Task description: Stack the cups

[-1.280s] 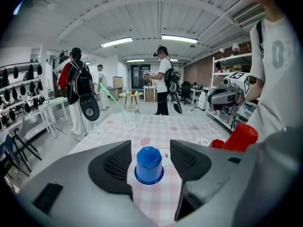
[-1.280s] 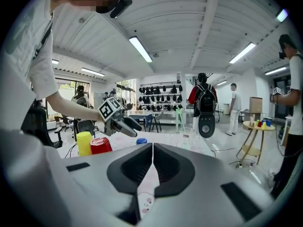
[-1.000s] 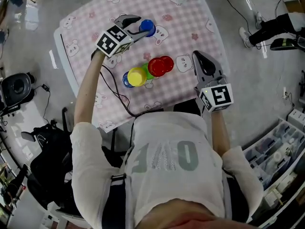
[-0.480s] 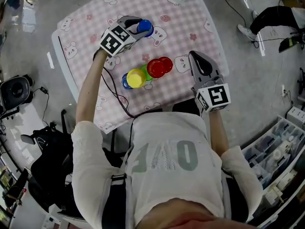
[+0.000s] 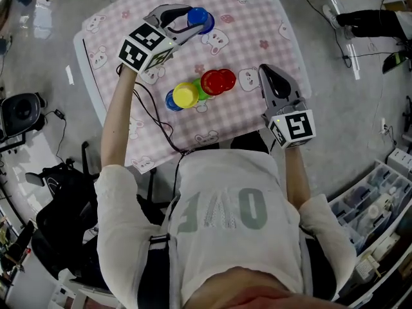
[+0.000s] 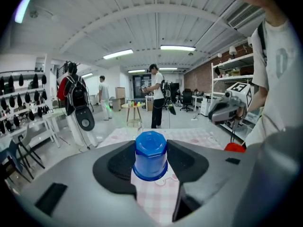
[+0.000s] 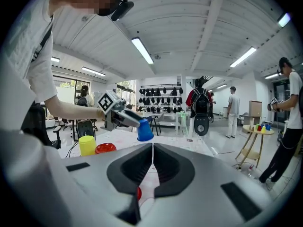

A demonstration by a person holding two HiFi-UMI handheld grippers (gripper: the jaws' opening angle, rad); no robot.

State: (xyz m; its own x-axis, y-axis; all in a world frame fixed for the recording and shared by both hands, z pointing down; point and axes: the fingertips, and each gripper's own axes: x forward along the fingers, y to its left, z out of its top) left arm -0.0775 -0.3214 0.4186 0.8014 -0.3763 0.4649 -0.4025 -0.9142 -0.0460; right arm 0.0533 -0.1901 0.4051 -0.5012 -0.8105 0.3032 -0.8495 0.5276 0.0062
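Note:
My left gripper (image 5: 193, 23) is shut on a blue cup (image 5: 198, 18) at the far side of the table. The cup is upside down and lifted off the cloth. In the left gripper view the blue cup (image 6: 150, 156) sits squeezed between both pads; the jaws have just been closing on it. A yellow cup (image 5: 186, 94) stands inverted on another blue cup (image 5: 169, 102), beside a green cup (image 5: 201, 90) and two red cups (image 5: 213, 82). My right gripper (image 5: 268, 74) is shut and empty, to the right of that cluster. In the right gripper view its jaws meet (image 7: 152, 150).
The table (image 5: 257, 18) wears a pink checked cloth with bunny prints. A black cable (image 5: 154, 124) trails over its near-left edge. Storage bins (image 5: 376, 205) stand on the floor at the right, bags (image 5: 61, 198) at the left. People stand far back in the room.
My left gripper has closed on the blue cup and risen with it, lifting it off the cloth. The right gripper and the clustered cups have stayed put.

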